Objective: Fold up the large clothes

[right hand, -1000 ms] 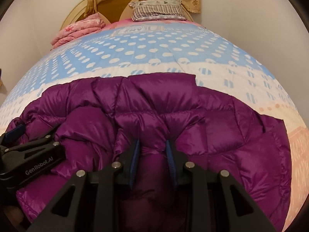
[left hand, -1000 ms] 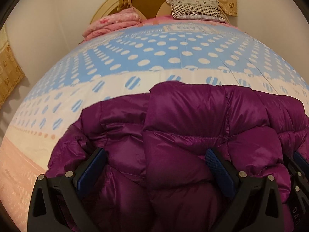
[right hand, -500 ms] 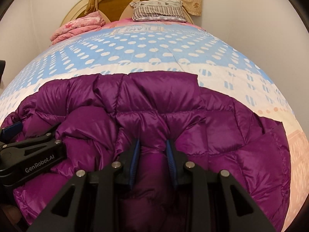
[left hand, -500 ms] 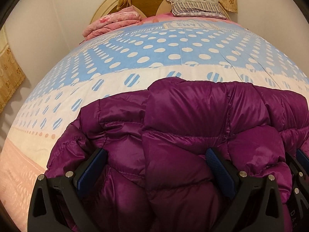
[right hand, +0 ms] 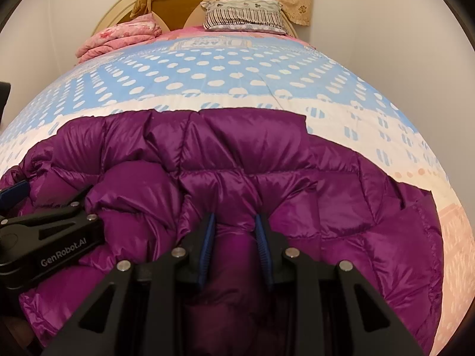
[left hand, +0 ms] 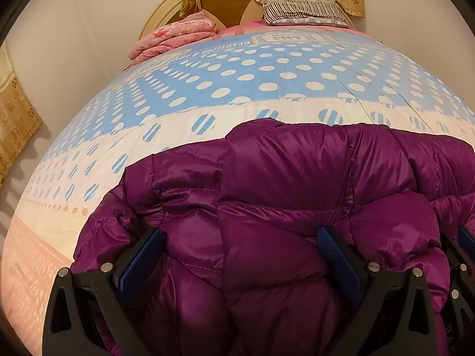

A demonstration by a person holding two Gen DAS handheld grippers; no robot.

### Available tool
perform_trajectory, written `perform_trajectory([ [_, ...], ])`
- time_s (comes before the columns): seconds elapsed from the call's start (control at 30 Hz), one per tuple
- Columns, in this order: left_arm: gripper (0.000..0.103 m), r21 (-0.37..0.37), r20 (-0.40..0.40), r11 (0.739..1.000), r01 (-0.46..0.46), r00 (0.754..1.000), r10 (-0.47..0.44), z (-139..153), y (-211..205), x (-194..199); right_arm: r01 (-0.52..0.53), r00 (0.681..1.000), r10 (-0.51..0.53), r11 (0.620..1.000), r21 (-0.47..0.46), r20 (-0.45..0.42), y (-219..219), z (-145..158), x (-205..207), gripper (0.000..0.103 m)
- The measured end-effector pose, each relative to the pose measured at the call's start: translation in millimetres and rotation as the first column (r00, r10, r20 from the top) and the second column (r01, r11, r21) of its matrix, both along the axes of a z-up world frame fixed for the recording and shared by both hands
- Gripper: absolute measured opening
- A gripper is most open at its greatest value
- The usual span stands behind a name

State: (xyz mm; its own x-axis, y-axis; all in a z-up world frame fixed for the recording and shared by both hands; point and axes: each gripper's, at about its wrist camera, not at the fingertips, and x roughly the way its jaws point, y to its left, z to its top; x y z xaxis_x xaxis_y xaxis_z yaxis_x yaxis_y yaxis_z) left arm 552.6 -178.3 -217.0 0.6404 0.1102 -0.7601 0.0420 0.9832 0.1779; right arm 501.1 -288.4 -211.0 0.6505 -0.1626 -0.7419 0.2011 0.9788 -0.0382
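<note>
A purple quilted down jacket (left hand: 297, 195) lies bunched on the bed near its foot; it also shows in the right wrist view (right hand: 237, 160). My left gripper (left hand: 240, 240) is wide open, its jaws straddling a puffy fold of the jacket. My right gripper (right hand: 234, 222) is pinched on a narrow fold of the jacket between its blue pads (right hand: 207, 237). The left gripper's black body (right hand: 50, 237) shows at the left of the right wrist view, pressed into the jacket.
The bed has a blue and cream polka-dot cover (left hand: 267, 83). A folded pink blanket (left hand: 175, 35) and a striped pillow (left hand: 299, 12) lie by the round headboard (right hand: 190, 9). Walls stand close on both sides, a gold curtain (left hand: 14, 124) at left.
Both grippers and the jacket's far edge have shifted slightly toward the headboard. The grips are unchanged.
</note>
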Motion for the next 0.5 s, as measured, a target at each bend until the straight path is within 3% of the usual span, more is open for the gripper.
perform_trajectory([
  [0.43,0.103,0.010,0.003,1.000,-0.001,1.000,0.001,1.0,-0.7,0.2,0.000,1.000,0.000,1.000,-0.011,-0.007,1.5,-0.2,1.3,0.032],
  [0.5,0.102,-0.015,-0.022,1.000,0.006,1.000,-0.007,5.2,3.7,3.9,-0.003,1.000,0.003,1.000,-0.023,-0.019,2.9,0.4,2.7,0.033],
])
